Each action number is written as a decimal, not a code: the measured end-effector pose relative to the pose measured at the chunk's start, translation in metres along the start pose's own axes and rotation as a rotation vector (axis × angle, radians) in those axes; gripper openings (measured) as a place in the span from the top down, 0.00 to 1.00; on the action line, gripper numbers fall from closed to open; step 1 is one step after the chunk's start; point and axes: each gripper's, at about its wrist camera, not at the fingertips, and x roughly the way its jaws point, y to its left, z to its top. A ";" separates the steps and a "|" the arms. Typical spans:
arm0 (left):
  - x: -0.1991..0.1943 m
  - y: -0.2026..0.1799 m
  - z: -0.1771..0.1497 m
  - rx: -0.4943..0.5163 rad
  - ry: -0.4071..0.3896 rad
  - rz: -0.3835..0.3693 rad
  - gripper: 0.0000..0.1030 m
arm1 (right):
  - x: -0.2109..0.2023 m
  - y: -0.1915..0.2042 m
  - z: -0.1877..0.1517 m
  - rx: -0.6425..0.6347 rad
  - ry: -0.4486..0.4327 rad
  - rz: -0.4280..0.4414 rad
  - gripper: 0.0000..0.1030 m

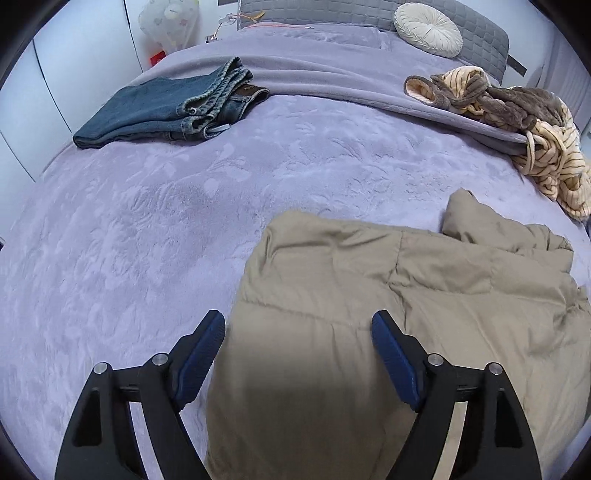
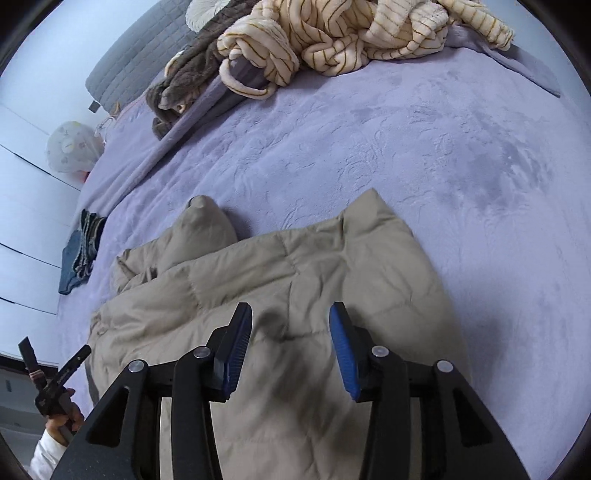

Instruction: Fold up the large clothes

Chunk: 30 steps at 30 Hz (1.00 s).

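A beige padded jacket (image 1: 388, 295) lies partly folded on the purple bed cover (image 1: 147, 229), near the front edge. My left gripper (image 1: 298, 321) is open and hovers over the jacket's left side. My right gripper (image 2: 290, 314) is open and empty above the jacket (image 2: 295, 280), near its right part. In the right wrist view the left gripper (image 2: 55, 376) shows at the lower left, held in a hand.
Folded blue jeans (image 1: 166, 107) lie at the far left of the bed. A striped cream and brown fleece garment (image 1: 517, 122) lies crumpled at the far right, also in the right wrist view (image 2: 332, 33). A round cushion (image 1: 428, 29) rests by the grey headboard (image 1: 332, 13).
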 end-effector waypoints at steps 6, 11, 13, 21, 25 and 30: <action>-0.028 0.003 -0.040 -0.020 0.027 -0.016 0.00 | -0.027 0.002 -0.049 0.045 0.031 0.061 0.43; -0.045 0.004 -0.066 -0.033 0.071 -0.024 0.00 | -0.045 -0.005 -0.089 0.088 0.068 0.089 0.37; -0.051 0.004 -0.077 -0.047 0.094 -0.040 0.00 | -0.050 -0.008 -0.103 0.108 0.079 0.097 0.34; -0.057 0.002 -0.116 -0.068 0.149 -0.030 0.00 | -0.052 -0.024 -0.149 0.223 0.118 0.143 0.23; -0.051 0.003 -0.129 -0.073 0.187 -0.036 0.00 | -0.042 -0.034 -0.161 0.280 0.133 0.163 0.20; -0.044 0.005 -0.137 -0.103 0.209 -0.046 0.00 | -0.030 -0.043 -0.167 0.342 0.139 0.176 0.15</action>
